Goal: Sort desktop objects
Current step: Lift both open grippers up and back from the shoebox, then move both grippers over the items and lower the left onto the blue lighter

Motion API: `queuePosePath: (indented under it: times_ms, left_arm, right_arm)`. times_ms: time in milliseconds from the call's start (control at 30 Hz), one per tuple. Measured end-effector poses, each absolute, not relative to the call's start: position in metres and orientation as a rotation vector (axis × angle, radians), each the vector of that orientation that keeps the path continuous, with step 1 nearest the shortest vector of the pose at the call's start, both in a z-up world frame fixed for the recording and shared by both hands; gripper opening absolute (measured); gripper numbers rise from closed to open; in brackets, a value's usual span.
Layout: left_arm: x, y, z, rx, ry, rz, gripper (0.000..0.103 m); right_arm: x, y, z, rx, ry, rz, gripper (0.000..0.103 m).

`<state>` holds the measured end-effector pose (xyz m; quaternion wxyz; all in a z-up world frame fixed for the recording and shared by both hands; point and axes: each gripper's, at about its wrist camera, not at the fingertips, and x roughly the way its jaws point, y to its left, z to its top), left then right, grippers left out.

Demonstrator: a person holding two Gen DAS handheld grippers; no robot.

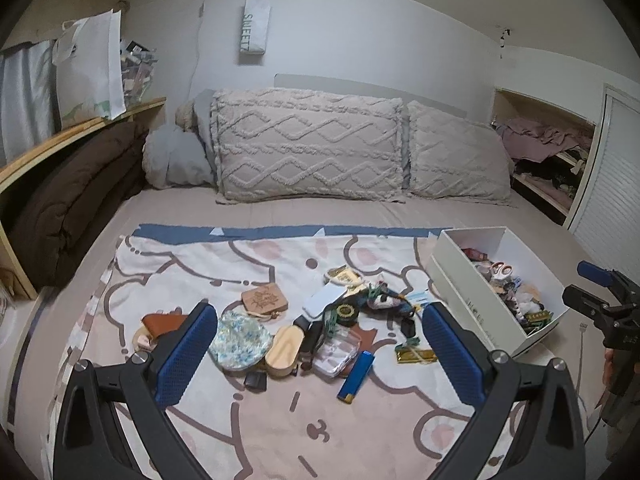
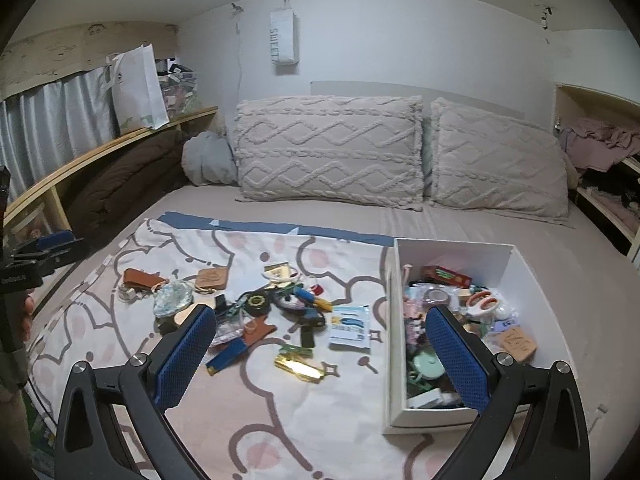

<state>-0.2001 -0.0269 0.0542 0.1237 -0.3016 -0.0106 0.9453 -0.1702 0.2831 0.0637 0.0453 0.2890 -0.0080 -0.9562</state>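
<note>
Hovering: left gripper (image 1: 320, 354) and right gripper (image 2: 322, 354) both spread wide, holding nothing. Blue lighter (image 1: 357, 376) lies at 6 o'clock of the pile, white box (image 1: 472, 240) at 3. Likely light, rigid, slick; pinch mid-body across the narrow sides.

Misc small items (image 1: 320, 328) piled on cloth; white box (image 2: 520, 280) part-filled, at right.

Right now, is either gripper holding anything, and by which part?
Nothing is held. The left gripper and the right gripper are both open, hovering above the patterned cloth with empty fingers.
</note>
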Motion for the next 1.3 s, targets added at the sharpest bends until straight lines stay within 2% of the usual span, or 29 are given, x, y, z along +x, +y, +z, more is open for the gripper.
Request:
queuePosePath:
  times_ms: [400,700,800,933,1000,1100,1300]
  left_arm:
    - [-0.199,-0.022,-0.013,-0.967,-0.011,2.713,0.103]
    - [-0.204,-0.016,-0.072,-1.085,-0.089,2.637,0.101]
    - [-0.207,-0.012,-0.087,-1.117,-0.097,2.615,0.092]
    - [-0.211,-0.004,-0.106,-1.155,-0.085,2.575,0.088]
    - [-0.216,0.001,-0.115,-1.184,-0.09,2.536,0.076]
    - [-0.224,0.01,-0.128,-1.228,-0.091,2.478,0.065]
    - [-0.241,0.027,-0.151,-1.281,-0.08,2.427,0.064]
  right_arm:
    - [-0.183,0.256,0.006,0.99,-0.024,-2.842,0.103]
    - [-0.196,0.246,-0.041,1.05,0.029,-2.832,0.103]
    - [-0.2,0.245,-0.057,1.04,0.047,-2.843,0.103]
    - [-0.21,0.245,-0.076,1.103,0.084,-2.823,0.103]
    - [-0.217,0.246,-0.086,1.157,0.076,-2.8,0.103]
    - [-0.226,0.248,-0.1,1.24,0.087,-2.782,0.103]
    - [-0.24,0.248,-0.122,1.343,0.11,-2.717,0.103]
